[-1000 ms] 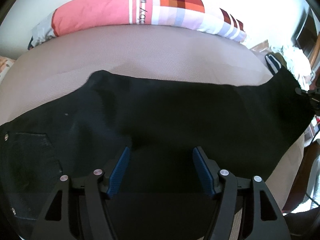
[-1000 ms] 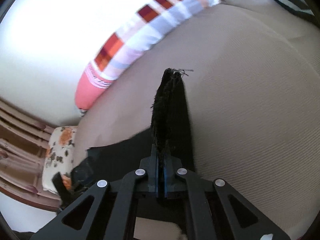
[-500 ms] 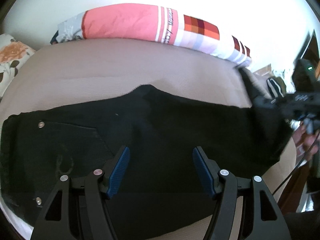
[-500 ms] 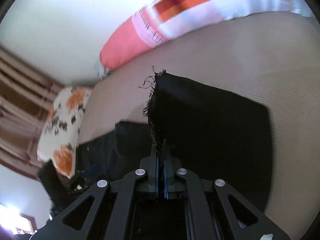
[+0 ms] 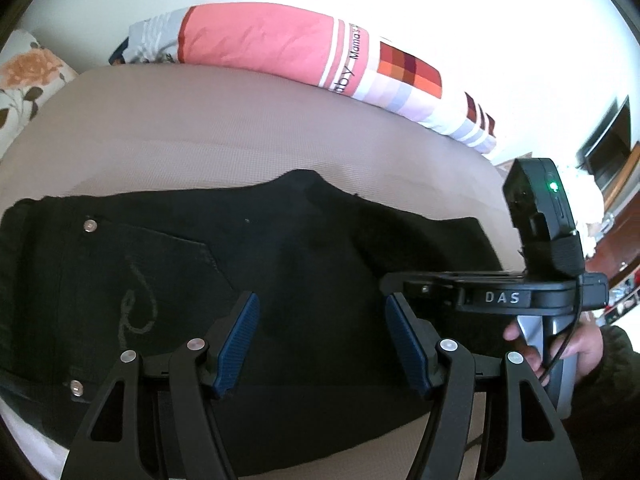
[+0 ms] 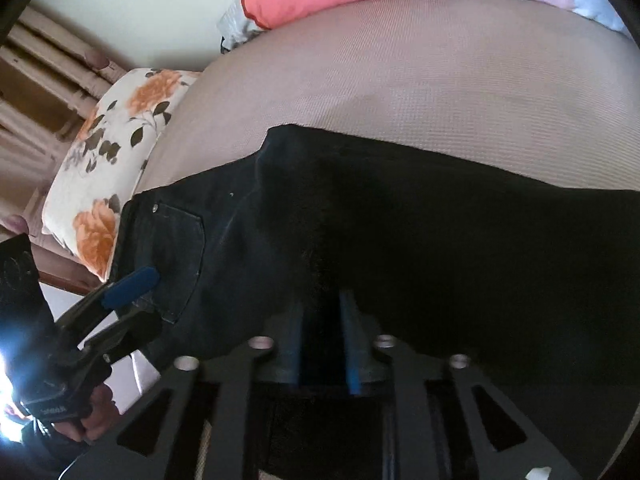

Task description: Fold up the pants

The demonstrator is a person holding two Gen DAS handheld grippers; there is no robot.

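Black pants [image 5: 248, 280] lie folded on the beige bed [image 5: 248, 128], waistband and back pocket at the left, the leg end doubled over onto the seat. In the right wrist view the pants [image 6: 400, 240] fill the lower half. My left gripper [image 5: 320, 340] hovers open over the pants, empty; it also shows in the right wrist view [image 6: 124, 292] at the waistband. My right gripper [image 6: 323, 320] is slightly open with black cloth lying over its tips; it reaches in from the right in the left wrist view [image 5: 390, 280].
A pink and checked bolster [image 5: 304, 52] lies along the far edge by the white wall. A floral pillow [image 6: 116, 168] sits at the left end by a wooden headboard [image 6: 48, 92]. Dark furniture [image 5: 612, 152] stands at the right.
My right gripper carried the pant leg end leftward over the seat, laid it down and opened its jaws. The left gripper stayed open and drew back a little.
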